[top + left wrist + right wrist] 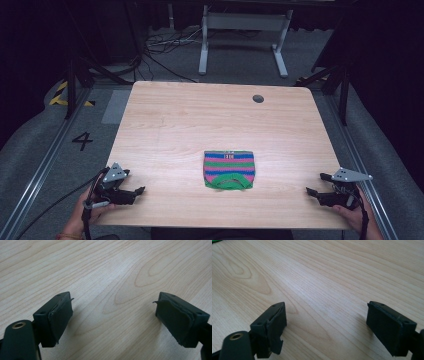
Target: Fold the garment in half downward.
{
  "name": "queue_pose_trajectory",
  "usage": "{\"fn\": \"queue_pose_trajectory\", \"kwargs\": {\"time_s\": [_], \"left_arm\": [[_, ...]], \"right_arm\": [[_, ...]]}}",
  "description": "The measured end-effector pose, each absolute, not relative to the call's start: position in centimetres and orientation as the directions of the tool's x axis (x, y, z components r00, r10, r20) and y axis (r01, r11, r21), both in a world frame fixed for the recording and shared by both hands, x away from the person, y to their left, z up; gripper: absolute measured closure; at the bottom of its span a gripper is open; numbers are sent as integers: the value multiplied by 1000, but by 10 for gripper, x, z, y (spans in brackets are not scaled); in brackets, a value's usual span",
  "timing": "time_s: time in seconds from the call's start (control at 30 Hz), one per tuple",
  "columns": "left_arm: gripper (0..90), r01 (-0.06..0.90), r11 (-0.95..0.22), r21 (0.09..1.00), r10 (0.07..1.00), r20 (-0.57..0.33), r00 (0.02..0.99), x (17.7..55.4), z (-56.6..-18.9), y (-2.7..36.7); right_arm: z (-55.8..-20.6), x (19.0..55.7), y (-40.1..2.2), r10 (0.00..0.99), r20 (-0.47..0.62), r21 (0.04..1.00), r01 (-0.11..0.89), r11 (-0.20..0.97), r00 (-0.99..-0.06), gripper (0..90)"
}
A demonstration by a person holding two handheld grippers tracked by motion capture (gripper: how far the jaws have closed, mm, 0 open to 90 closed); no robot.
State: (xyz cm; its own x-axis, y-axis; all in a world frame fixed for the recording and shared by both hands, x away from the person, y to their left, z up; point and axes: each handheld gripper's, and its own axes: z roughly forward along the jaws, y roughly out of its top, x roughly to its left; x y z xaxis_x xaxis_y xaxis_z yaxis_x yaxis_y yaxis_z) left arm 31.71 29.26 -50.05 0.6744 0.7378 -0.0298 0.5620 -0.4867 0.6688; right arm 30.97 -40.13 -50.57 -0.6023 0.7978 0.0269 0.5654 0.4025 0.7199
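Observation:
A small folded knit garment (229, 169), striped pink, blue and green with a green collar edge, lies flat on the wooden table (200, 125), near the front centre. My left gripper (134, 187) rests low over the table's front left corner, open, its jaws wide apart over bare wood (112, 307). My right gripper (316, 184) sits at the front right edge, also open with nothing between its jaws (325, 315). Both grippers are well apart from the garment, one to each side. A sliver of green (216, 241) from the garment touches the top left corner of the right gripper view.
A round grey cable hole (258, 98) is set in the table's far right part. Beyond the table stand a white desk frame (244, 35) and loose cables (160, 50) on the grey floor. Metal rails (45, 160) run along both sides.

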Motion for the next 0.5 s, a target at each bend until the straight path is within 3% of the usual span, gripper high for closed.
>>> {"fn": "queue_pose_trajectory", "kwargs": {"time_s": [0.5], "left_arm": [[54,604,-462,650,777,-33,629,318,-501,281]], "right_arm": [[-506,310,-401,807,27,716,574,396,-590,148]]}}
